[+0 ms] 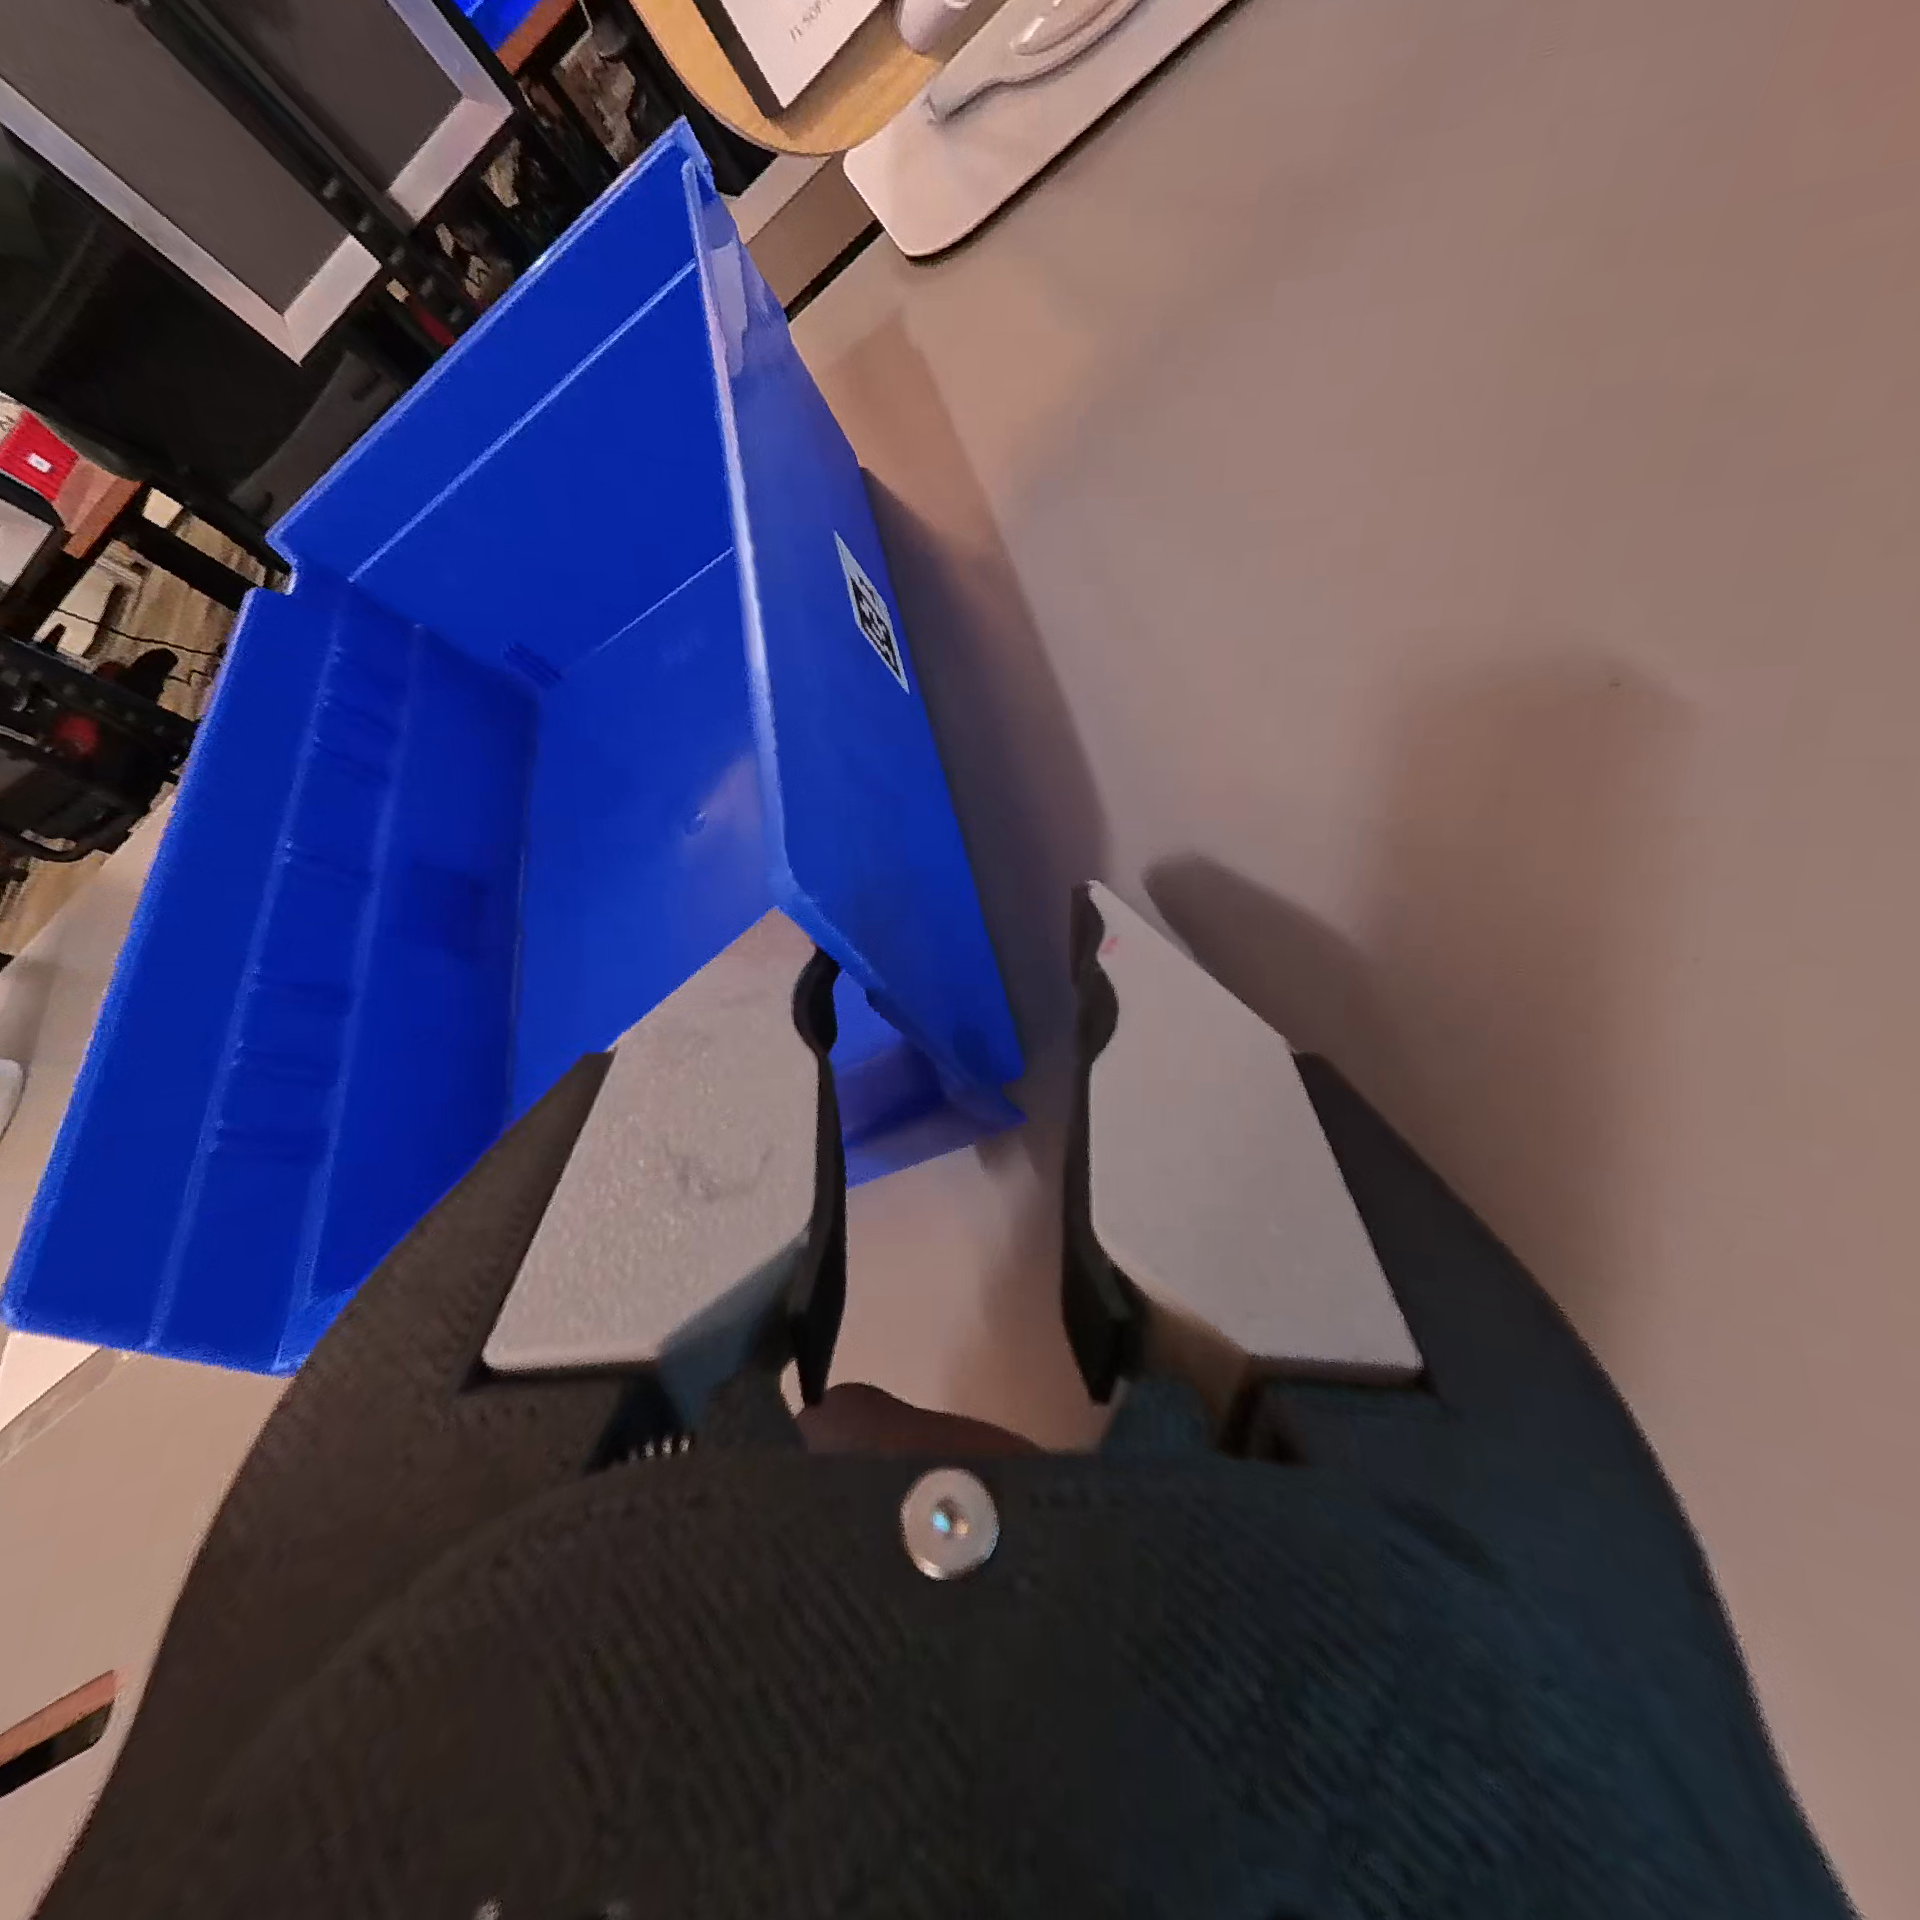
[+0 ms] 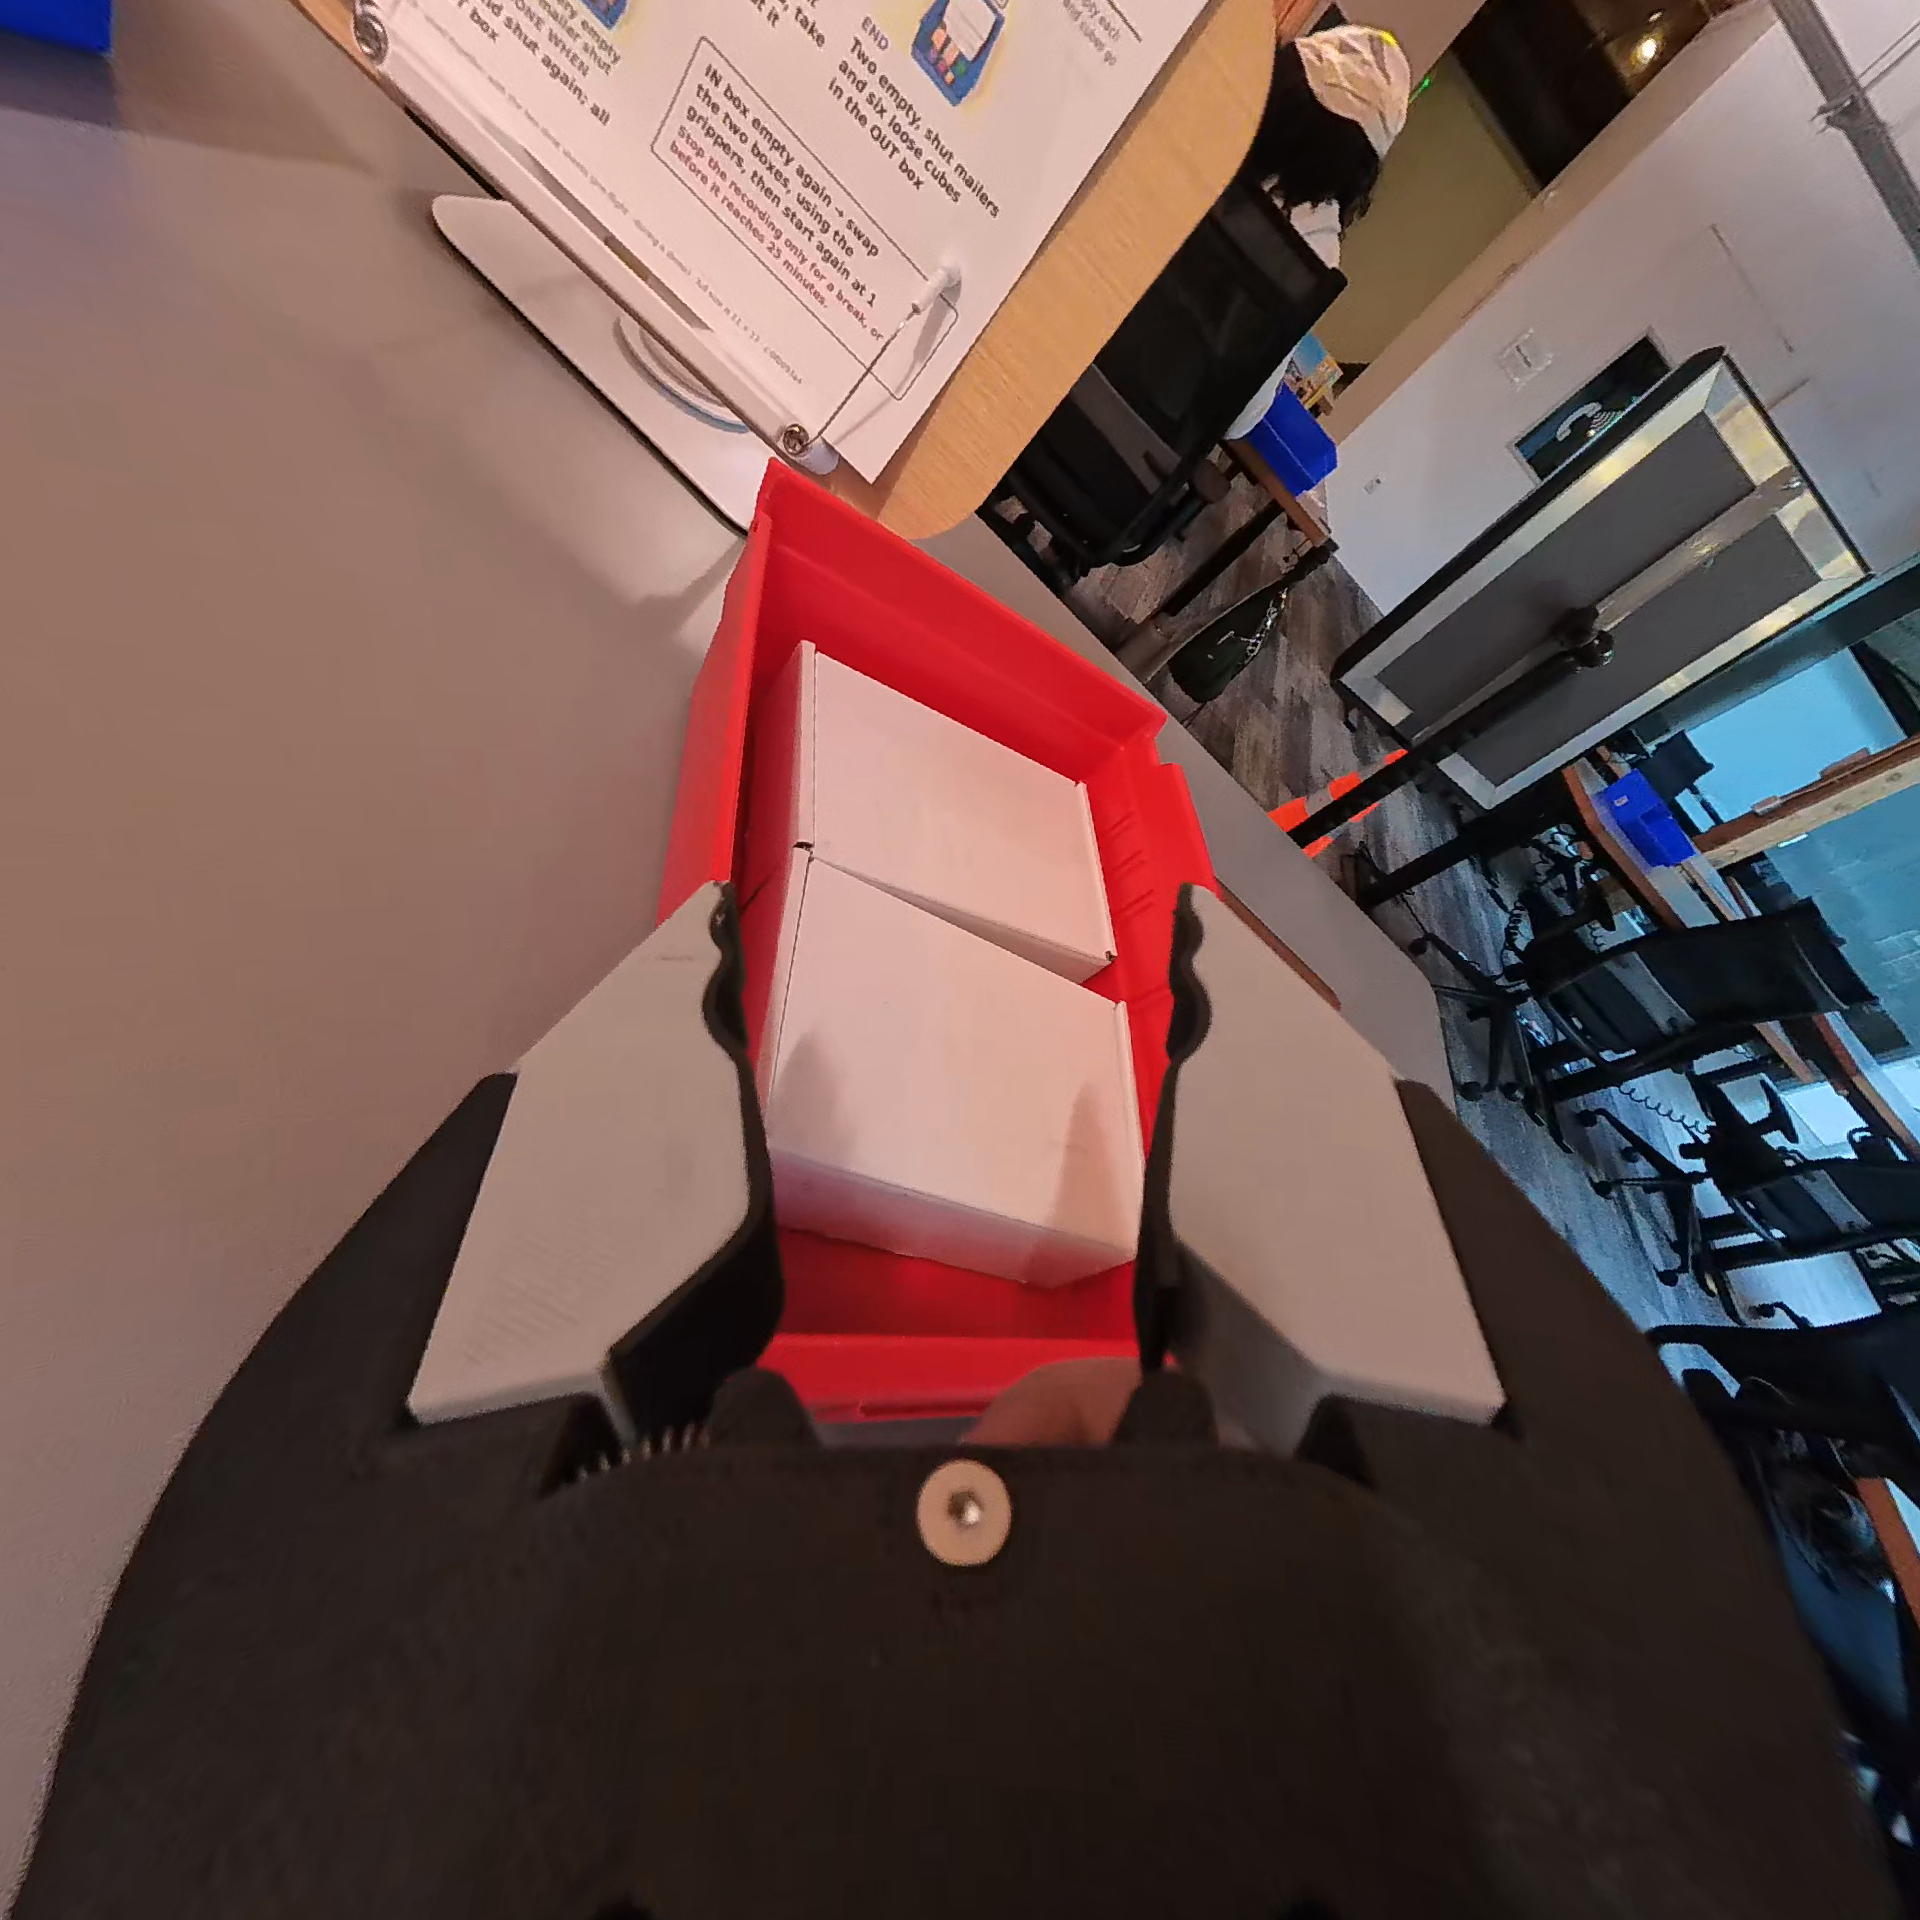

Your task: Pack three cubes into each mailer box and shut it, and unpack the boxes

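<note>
In the right wrist view a red bin (image 2: 717, 727) on the grey table holds two shut white mailer boxes, a near one (image 2: 956, 1112) and a far one (image 2: 945, 800), side by side. My right gripper (image 2: 956, 966) is open and empty, its fingers spread above the near box. In the left wrist view a blue bin (image 1: 582, 727) stands on the table with nothing showing inside it. My left gripper (image 1: 951, 956) is open and empty, its left fingertip (image 1: 816, 1003) at the bin's near corner. No cubes are in sight.
A white instruction sheet on a stand (image 2: 790, 187) sits behind the red bin, with a wooden board (image 2: 1101, 343) behind it. The table's right edge (image 2: 1278, 831) runs close to the red bin. Beyond it are chairs and shelving (image 2: 1662, 1039). There is about 45 cm between the tips of the two grippers.
</note>
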`<state>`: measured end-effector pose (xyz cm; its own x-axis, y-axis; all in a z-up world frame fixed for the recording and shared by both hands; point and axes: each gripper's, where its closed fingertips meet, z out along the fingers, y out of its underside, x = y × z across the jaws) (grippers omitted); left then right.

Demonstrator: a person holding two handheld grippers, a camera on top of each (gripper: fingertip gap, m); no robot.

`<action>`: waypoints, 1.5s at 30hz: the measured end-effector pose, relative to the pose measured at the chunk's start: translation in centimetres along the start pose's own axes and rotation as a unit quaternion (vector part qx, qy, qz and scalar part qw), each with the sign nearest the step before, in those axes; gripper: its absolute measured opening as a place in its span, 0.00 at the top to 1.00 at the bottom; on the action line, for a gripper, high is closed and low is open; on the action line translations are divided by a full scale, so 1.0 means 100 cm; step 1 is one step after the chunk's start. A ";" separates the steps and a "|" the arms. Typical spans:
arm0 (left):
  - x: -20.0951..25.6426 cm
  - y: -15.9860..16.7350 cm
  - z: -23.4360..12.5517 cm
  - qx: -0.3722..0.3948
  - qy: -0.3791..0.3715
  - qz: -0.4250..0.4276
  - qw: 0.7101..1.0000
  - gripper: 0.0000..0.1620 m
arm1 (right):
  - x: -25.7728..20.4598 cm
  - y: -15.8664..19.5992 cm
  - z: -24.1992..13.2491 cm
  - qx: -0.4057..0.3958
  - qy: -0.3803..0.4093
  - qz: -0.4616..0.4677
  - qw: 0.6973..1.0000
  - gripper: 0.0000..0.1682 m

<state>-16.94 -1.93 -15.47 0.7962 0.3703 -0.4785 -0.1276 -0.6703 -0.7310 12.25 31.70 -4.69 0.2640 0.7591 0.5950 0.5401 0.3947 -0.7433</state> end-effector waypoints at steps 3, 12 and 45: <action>0.001 -0.001 0.002 0.001 -0.003 -0.001 1.000 0.74 | -0.002 0.002 0.002 -0.006 -0.002 -0.002 1.000 0.52; 0.005 -0.016 0.011 0.028 -0.020 -0.044 0.998 0.78 | -0.038 -0.012 -0.013 0.017 -0.112 0.032 0.993 0.54; -0.092 -0.058 -0.085 0.161 -0.127 -0.126 0.970 0.99 | -0.234 -0.064 0.013 -0.069 -0.147 0.183 0.970 0.89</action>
<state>-18.48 -6.91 -2.64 0.6595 0.6711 -0.3386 -0.1581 -0.3166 -0.9353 1.61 12.07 -14.27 0.2291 0.9583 0.1710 0.5602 0.0139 -0.8283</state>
